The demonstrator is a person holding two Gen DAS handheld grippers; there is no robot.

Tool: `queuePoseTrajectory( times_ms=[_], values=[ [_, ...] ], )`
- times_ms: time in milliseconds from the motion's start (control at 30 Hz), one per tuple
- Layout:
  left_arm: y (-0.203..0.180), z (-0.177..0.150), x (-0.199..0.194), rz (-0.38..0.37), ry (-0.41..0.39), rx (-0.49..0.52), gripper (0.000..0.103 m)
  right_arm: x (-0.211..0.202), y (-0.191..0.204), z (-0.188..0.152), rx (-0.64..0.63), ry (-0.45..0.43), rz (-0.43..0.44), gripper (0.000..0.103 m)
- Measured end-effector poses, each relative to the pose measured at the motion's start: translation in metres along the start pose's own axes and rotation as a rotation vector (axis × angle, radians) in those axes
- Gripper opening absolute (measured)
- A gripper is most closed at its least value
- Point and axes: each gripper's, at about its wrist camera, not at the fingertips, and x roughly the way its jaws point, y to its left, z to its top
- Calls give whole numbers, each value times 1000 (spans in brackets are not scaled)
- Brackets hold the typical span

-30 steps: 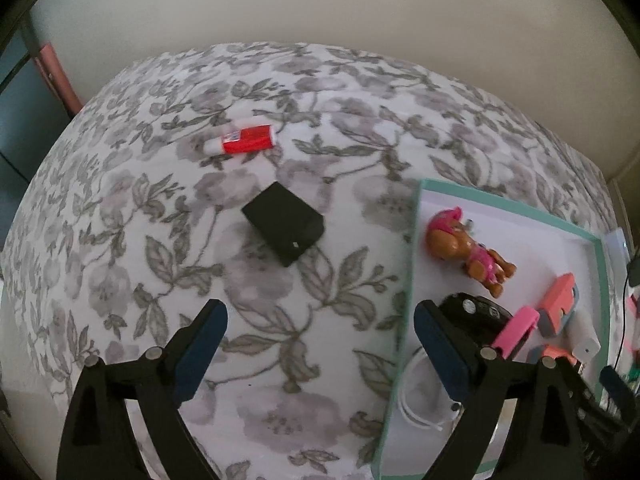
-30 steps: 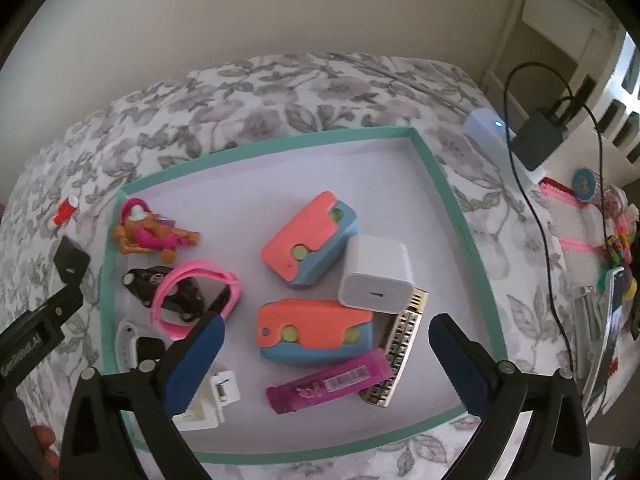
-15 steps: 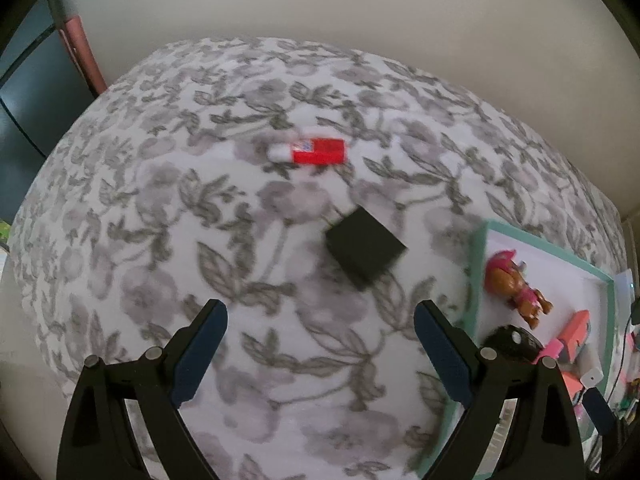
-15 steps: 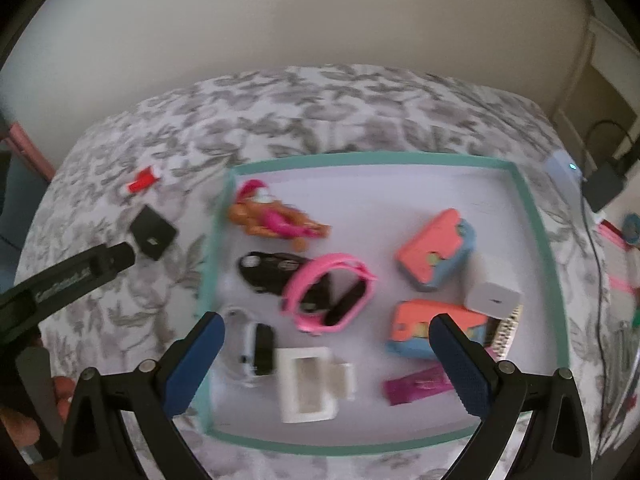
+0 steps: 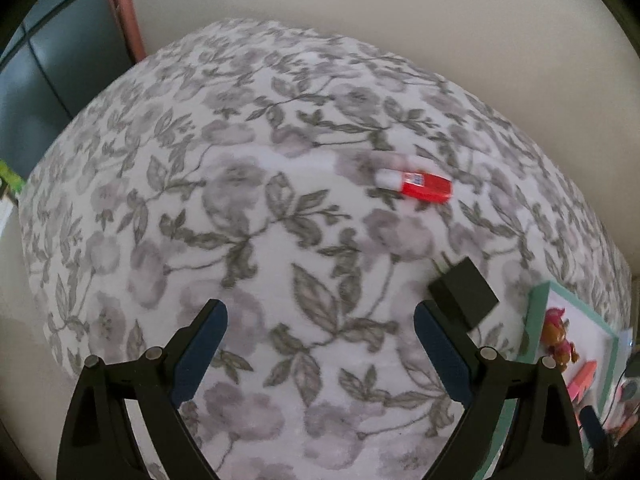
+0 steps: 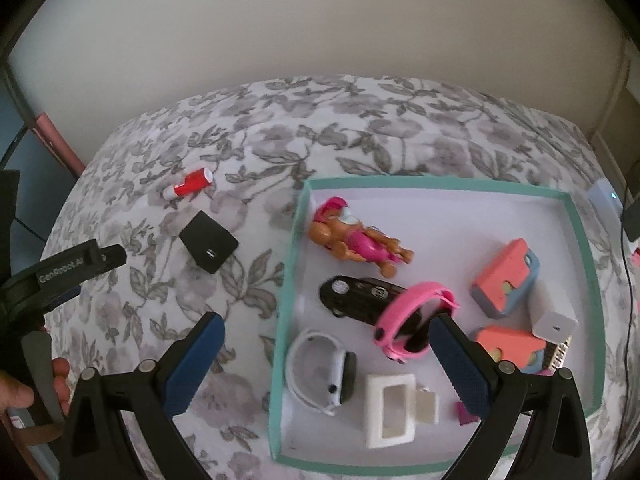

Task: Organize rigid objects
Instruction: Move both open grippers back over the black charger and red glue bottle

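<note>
Lying on the flowery bed outside the tray (image 6: 582, 276) are a black cube (image 5: 464, 298) and a red tube (image 5: 426, 186). Both look small, light and hard. The left gripper (image 5: 320, 344) has wide-open, empty jaws; pinch the cube's flat sides. The right gripper (image 6: 326, 354) is wide open and empty too.

Left wrist view: teal tray (image 5: 538, 320) cut off at right edge; red tube (image 5: 424, 185) label blurred. Right wrist view: right gripper's finger (image 6: 460, 364) hides part of pink band (image 6: 404, 316); magenta item (image 6: 466, 414) mostly hidden.
</note>
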Motion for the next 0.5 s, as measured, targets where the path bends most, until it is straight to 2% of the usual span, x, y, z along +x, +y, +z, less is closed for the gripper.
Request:
queuePoseTrajectory(
  times_ms=[267,500],
  values=[
    [23,8,13,-20,32,-71,95,18,20,4,-55,26,-19,103],
    [29,13,17,-2,32,-59,95,27,36,7,-91,39,-10,103]
  ],
)
